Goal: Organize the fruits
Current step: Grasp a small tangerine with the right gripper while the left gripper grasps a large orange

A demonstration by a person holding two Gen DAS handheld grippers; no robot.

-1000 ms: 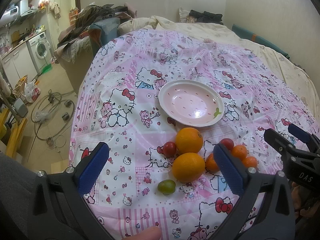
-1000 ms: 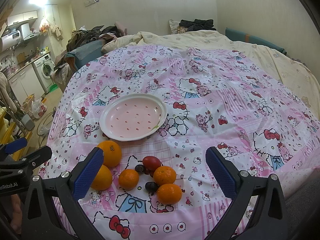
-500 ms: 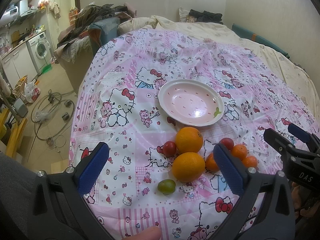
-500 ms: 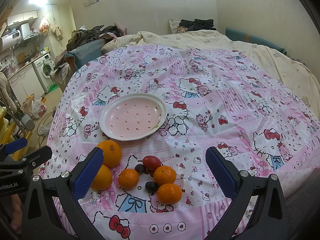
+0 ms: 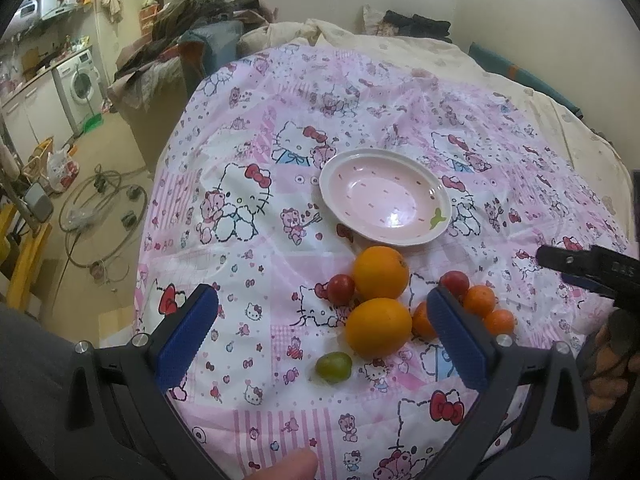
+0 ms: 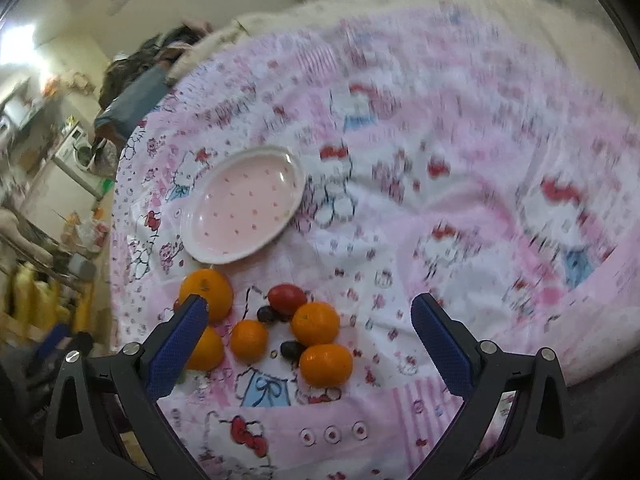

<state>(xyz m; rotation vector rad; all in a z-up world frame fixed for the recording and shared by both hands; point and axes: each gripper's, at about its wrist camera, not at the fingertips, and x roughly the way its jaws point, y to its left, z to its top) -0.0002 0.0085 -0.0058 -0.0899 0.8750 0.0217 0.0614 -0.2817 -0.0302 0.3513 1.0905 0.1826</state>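
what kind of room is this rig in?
Likely a small studio flat: the fruit and plate sit on a bed's quilt, with a washing machine and kitchen counter in the same room.

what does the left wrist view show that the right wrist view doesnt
Only the left wrist view shows the green fruit nearest the camera and the right gripper coming in from the side.

Only the right wrist view shows two small dark fruits, hidden behind a finger in the left view; this view is motion-blurred.

Both show the empty pink plate, the two large oranges, the small oranges and open jaws holding nothing.
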